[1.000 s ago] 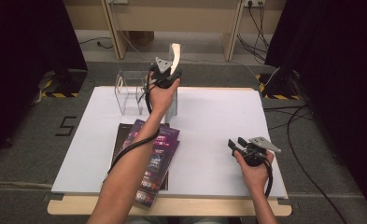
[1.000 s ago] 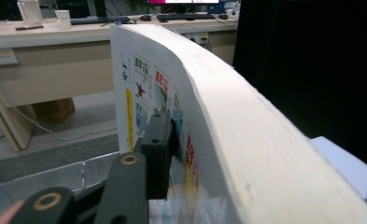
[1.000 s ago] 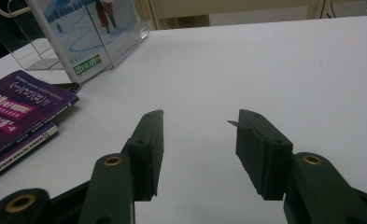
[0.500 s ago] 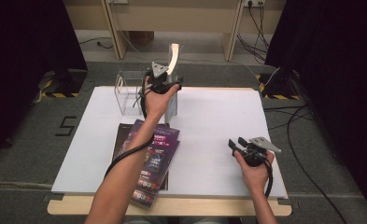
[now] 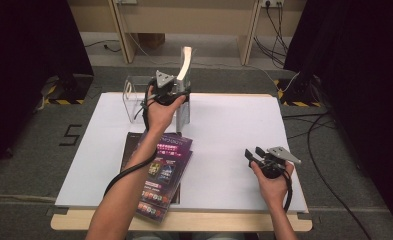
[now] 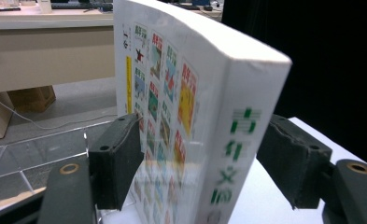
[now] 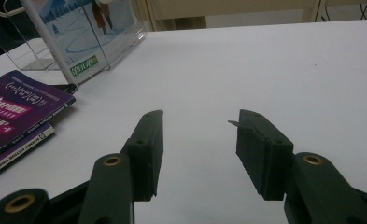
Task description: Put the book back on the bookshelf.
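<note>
Up at the far edge of the surface [image 5: 224, 135], the left tool [image 5: 176, 90] stands around a white book [image 5: 185, 62], upright at the clear acrylic rack [image 5: 134, 95]. Its jaws have just been opening: in the left gripper view the book [image 6: 209, 116] sits between the pads with a gap on each side, so it is let go, apparently so the rack can carry it. Near the right front corner the right tool [image 5: 256, 156] rests idle, jaws apart on nothing, well clear. Purple magazines [image 5: 161, 170] lie stacked by the front edge, probably waiting their turn. Hard to judge: the book's foot is cut off below the frame, so whether it sits fully in the slot I cannot tell.
</note>
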